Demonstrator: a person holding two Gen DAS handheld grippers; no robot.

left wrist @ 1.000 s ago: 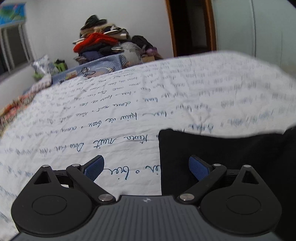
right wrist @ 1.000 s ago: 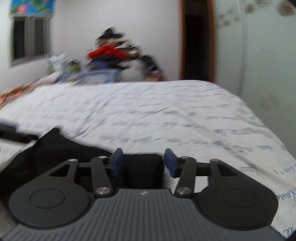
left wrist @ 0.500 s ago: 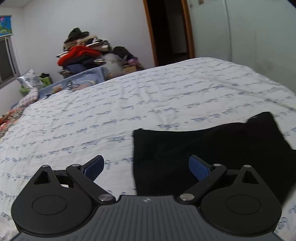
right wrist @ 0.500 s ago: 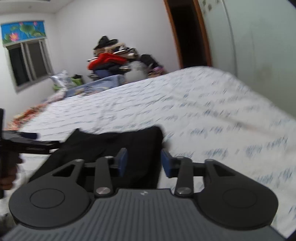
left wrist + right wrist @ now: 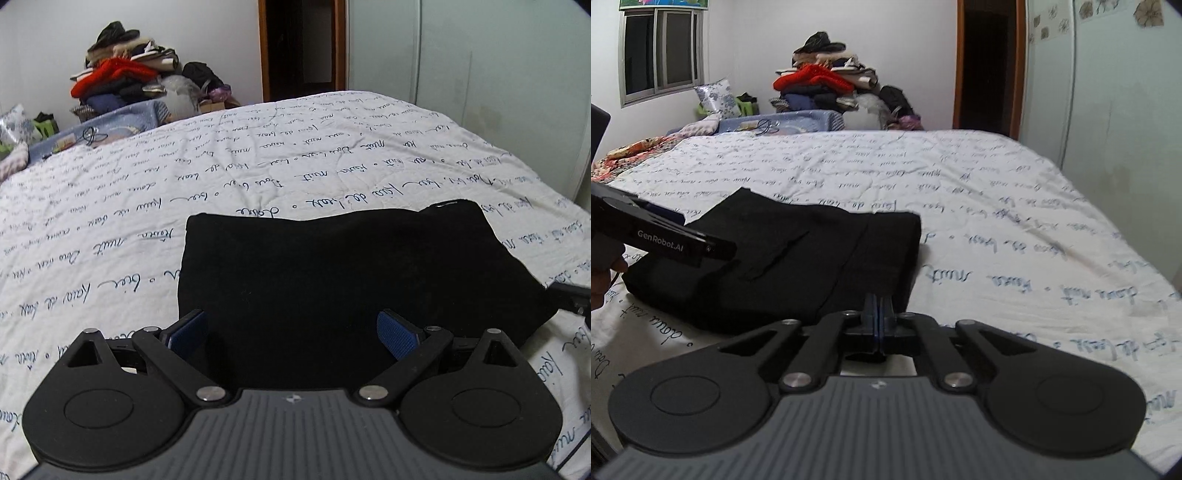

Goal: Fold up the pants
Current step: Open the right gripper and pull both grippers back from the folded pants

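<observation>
Pants (image 5: 798, 258), right claw (image 5: 878, 317) now closed

I count one folded black pair of pants (image 5: 332, 266) on one white script-printed bedspread (image 5: 258, 166), two black blue-padded grippers, and one clothes heap (image 5: 827, 85) beyond that bedspread.

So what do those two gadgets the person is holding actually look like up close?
Each is matte black plastic: a ribbed grey-black body with two round discs, silver pivot screws and black linkage bars leading to two fingers faced with blue textured pads. The left gripper carries white "GenRobot.AI" lettering on its side, seen from the right gripper. No cables show.
</observation>
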